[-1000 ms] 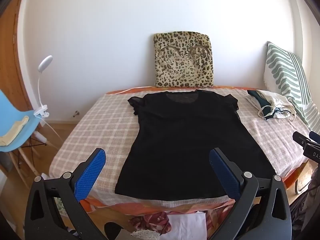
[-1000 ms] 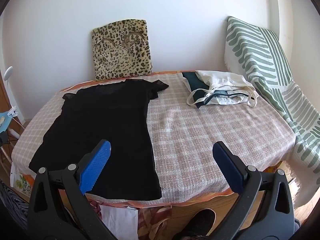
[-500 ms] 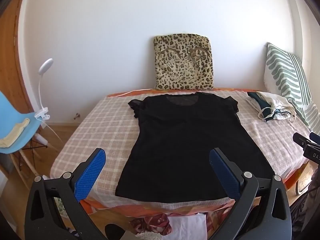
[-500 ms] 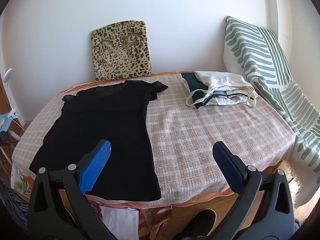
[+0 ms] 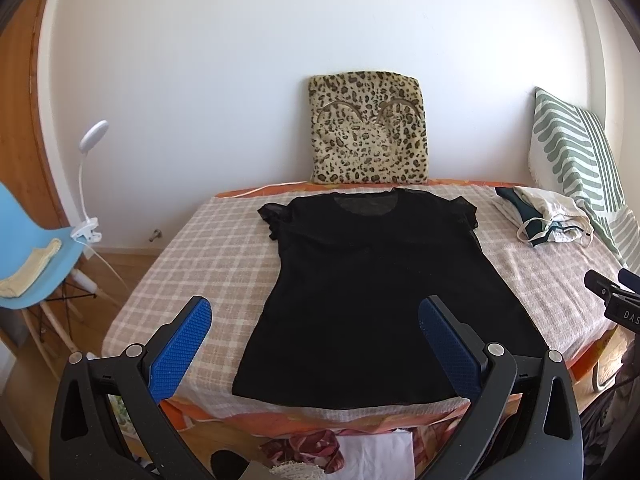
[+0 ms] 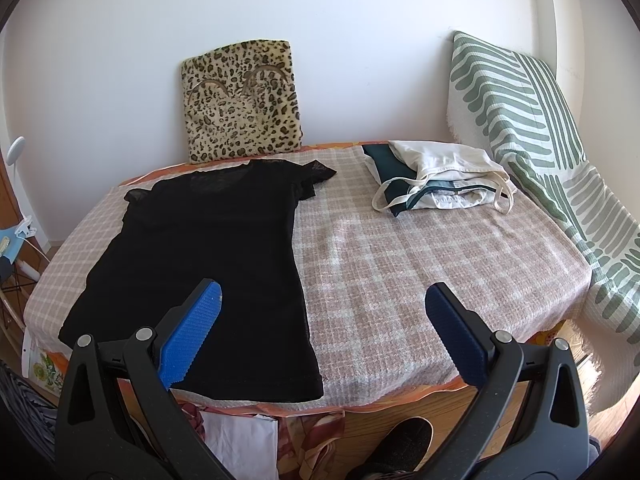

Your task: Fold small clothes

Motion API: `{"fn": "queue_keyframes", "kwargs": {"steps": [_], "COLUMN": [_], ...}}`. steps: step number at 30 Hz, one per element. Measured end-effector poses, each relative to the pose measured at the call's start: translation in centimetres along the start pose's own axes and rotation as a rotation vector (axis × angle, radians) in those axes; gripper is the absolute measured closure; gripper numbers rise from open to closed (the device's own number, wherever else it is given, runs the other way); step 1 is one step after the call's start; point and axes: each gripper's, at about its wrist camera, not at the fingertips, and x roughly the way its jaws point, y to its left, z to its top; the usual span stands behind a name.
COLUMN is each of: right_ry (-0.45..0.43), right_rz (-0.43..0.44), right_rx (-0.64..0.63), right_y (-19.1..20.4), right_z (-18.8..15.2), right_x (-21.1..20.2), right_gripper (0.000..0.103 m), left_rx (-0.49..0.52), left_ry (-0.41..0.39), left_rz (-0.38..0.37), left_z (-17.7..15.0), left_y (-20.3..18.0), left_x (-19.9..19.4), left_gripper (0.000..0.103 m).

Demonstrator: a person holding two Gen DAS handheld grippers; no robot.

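A black short-sleeved top (image 5: 376, 280) lies spread flat on the checked bed cover (image 5: 212, 256), neckline toward the wall, hem at the near edge. It also shows at the left of the right wrist view (image 6: 208, 256). My left gripper (image 5: 314, 320) is open and empty, held off the near edge in front of the hem. My right gripper (image 6: 322, 308) is open and empty, in front of the top's right hem corner. Part of the right gripper shows at the right edge of the left wrist view (image 5: 616, 300).
A stack of folded white and dark green clothes (image 6: 436, 180) lies at the far right of the bed. A leopard-print cushion (image 5: 368, 132) leans on the wall. A green striped pillow (image 6: 532, 148) is on the right. A blue chair (image 5: 32, 264) and clip lamp (image 5: 90, 184) stand at the left.
Both grippers have drawn back and risen slightly, so the bed and top sit a little lower and smaller in view. Both stay open. The top has not moved.
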Motion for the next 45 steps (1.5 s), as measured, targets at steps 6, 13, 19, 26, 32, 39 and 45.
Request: {"fn": "queue_keyframes", "kwargs": {"steps": [6, 13, 19, 26, 32, 39, 45], "right_ry": [0.000, 0.001, 0.002, 0.003, 0.004, 0.005, 0.005], "right_rz": [0.001, 0.002, 0.002, 0.002, 0.006, 0.005, 0.004], "right_rx": [0.000, 0.001, 0.002, 0.003, 0.005, 0.006, 0.006], "right_y": [-0.03, -0.01, 0.00, 0.01, -0.01, -0.05, -0.07], "right_z": [-0.02, -0.09, -0.10, -0.11, -0.08, -0.09, -0.13], "right_x": [0.06, 0.07, 0.14, 0.20, 0.22, 0.25, 0.26], "right_gripper": [0.000, 0.000, 0.000, 0.000, 0.000, 0.000, 0.000], "left_rx": [0.000, 0.000, 0.000, 0.003, 0.001, 0.003, 0.003], "left_ry": [-0.001, -0.006, -0.008, -0.008, -0.007, -0.009, -0.009], "left_rz": [-0.001, 0.001, 0.000, 0.003, 0.001, 0.002, 0.001], "left_z": [0.14, 0.30, 0.44, 0.40, 0.37, 0.39, 0.35], "left_y": [-0.03, 0.05, 0.11, 0.03, 0.01, -0.03, -0.09], "left_x": [-0.03, -0.10, -0.13, -0.17, -0.17, -0.17, -0.18], "left_gripper": [0.000, 0.000, 0.000, 0.000, 0.000, 0.000, 0.000]}}
